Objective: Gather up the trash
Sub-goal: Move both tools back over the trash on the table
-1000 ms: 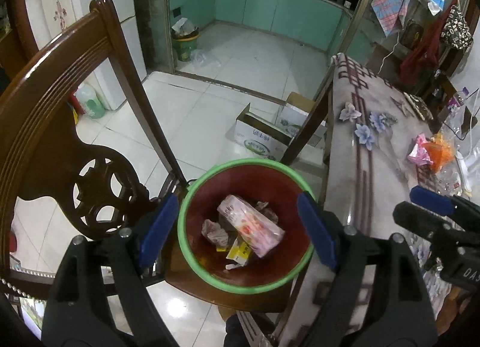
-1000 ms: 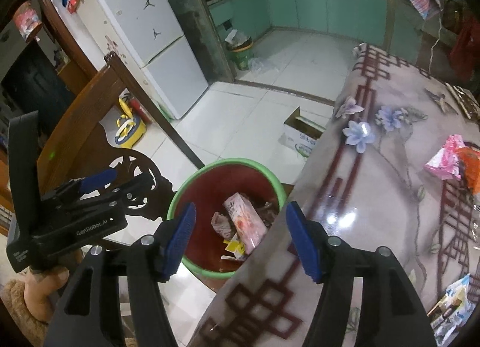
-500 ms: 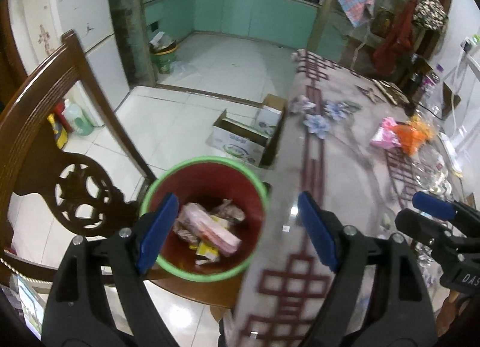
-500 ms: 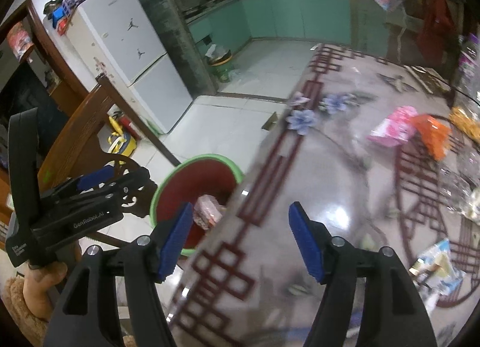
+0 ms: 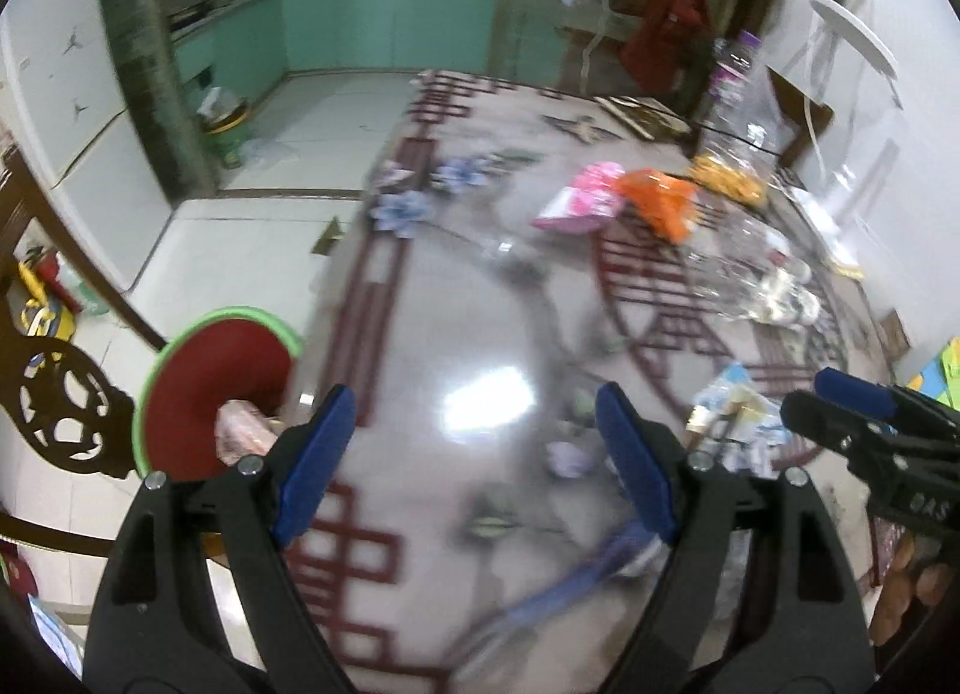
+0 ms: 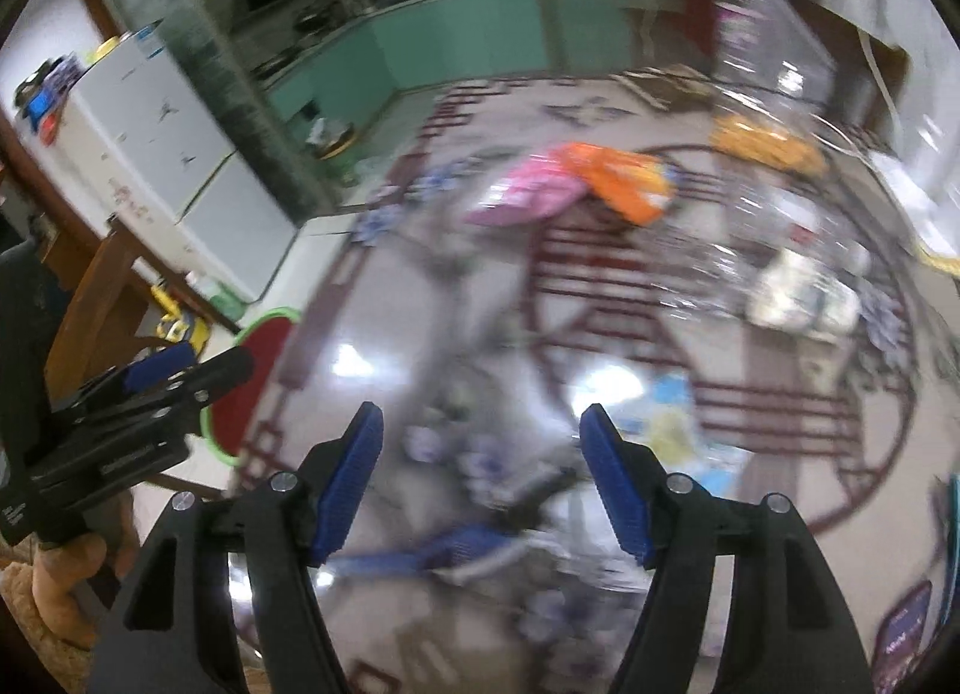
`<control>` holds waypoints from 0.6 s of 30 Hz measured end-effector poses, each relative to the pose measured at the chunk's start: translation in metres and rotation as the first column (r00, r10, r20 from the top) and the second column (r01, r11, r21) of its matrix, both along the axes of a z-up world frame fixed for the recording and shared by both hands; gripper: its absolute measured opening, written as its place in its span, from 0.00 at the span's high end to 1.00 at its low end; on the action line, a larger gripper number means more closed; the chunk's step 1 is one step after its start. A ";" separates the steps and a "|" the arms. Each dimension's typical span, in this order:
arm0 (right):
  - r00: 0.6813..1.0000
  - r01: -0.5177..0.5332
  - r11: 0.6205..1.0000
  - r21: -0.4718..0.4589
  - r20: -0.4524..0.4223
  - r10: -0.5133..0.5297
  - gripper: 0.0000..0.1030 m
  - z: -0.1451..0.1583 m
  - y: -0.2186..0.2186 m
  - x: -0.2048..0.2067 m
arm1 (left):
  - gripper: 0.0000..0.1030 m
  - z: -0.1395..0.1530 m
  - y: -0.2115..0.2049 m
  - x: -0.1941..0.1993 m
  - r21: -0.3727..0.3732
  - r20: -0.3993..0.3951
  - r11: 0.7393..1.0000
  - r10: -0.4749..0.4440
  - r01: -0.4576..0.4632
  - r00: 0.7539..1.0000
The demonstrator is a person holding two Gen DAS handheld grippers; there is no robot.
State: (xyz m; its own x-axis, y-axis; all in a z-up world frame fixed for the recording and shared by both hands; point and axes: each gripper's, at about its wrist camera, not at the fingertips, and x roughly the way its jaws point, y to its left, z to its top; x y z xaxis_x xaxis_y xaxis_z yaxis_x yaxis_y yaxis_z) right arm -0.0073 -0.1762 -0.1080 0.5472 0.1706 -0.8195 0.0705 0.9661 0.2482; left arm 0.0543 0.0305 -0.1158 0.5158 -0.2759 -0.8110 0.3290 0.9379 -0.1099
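Observation:
My left gripper (image 5: 474,442) is open and empty above the glossy patterned table (image 5: 456,322). My right gripper (image 6: 480,460) is open and empty over the same table; it also shows at the right of the left wrist view (image 5: 864,412). The red bin with a green rim (image 5: 210,388) sits at the table's left edge with wrappers inside; it also shows in the right wrist view (image 6: 252,388). A pink wrapper (image 5: 585,199) and an orange wrapper (image 5: 657,196) lie at the far side. A light blue and yellow wrapper (image 5: 735,412) lies near the right gripper. The right wrist view is blurred.
A carved wooden chair (image 5: 54,394) stands left of the bin. Clear plastic bags and bottles (image 5: 756,274) crowd the table's right side. A blue-handled object (image 6: 432,550) lies below the right gripper. A white fridge (image 6: 162,153) and a green floor bin (image 5: 225,123) stand beyond.
Both grippers have swung right, from above the red bin to over the table. The bin now sits at the left edge of both views. Both stay open.

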 end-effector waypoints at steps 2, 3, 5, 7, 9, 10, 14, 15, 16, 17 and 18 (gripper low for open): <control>0.999 0.029 1.000 0.001 -0.018 -0.029 0.33 -0.005 -0.025 -0.006 | 0.23 -0.002 -0.016 -0.006 0.002 -0.006 1.000 -0.017 0.017 1.000; 0.999 0.038 0.999 -0.001 -0.030 -0.038 0.30 -0.008 -0.034 -0.009 | 0.23 -0.003 -0.025 -0.010 0.002 -0.011 1.000 -0.026 0.026 1.000; 0.997 0.050 0.999 -0.006 -0.051 -0.050 0.30 -0.015 -0.050 -0.012 | 0.23 -0.006 -0.036 -0.015 0.006 -0.018 0.999 -0.035 0.036 0.999; 0.996 0.059 0.998 -0.004 -0.065 -0.060 0.30 -0.021 -0.063 -0.016 | 0.23 -0.008 -0.046 -0.020 0.011 -0.026 0.999 -0.043 0.043 0.999; 0.994 0.068 0.998 -0.005 -0.081 -0.068 0.29 -0.029 -0.075 -0.016 | 0.23 -0.009 -0.055 -0.023 0.019 -0.032 0.999 -0.047 0.048 0.998; 0.993 0.071 0.997 -0.008 -0.094 -0.071 0.29 -0.034 -0.081 -0.015 | 0.23 -0.010 -0.059 -0.024 0.022 -0.034 0.999 -0.048 0.049 0.998; 0.988 0.046 0.998 -0.043 -0.149 -0.052 0.29 -0.057 -0.089 0.000 | 0.23 -0.014 -0.072 -0.026 0.044 -0.046 0.997 -0.057 0.059 0.997; 0.985 0.034 0.997 -0.064 -0.168 -0.044 0.29 -0.065 -0.090 0.005 | 0.23 -0.015 -0.075 -0.026 0.049 -0.051 0.997 -0.059 0.061 0.997; 0.982 0.019 0.996 -0.084 -0.183 -0.034 0.29 -0.072 -0.088 0.010 | 0.23 -0.017 -0.078 -0.027 0.056 -0.058 0.996 -0.063 0.067 0.996; 0.981 0.005 0.995 -0.098 -0.192 -0.024 0.29 -0.078 -0.087 0.012 | 0.23 -0.019 -0.080 -0.027 0.061 -0.062 0.996 -0.066 0.070 0.996; 0.978 -0.016 0.993 -0.121 -0.210 -0.009 0.29 -0.086 -0.084 0.016 | 0.23 -0.022 -0.084 -0.027 0.070 -0.072 0.995 -0.071 0.076 0.995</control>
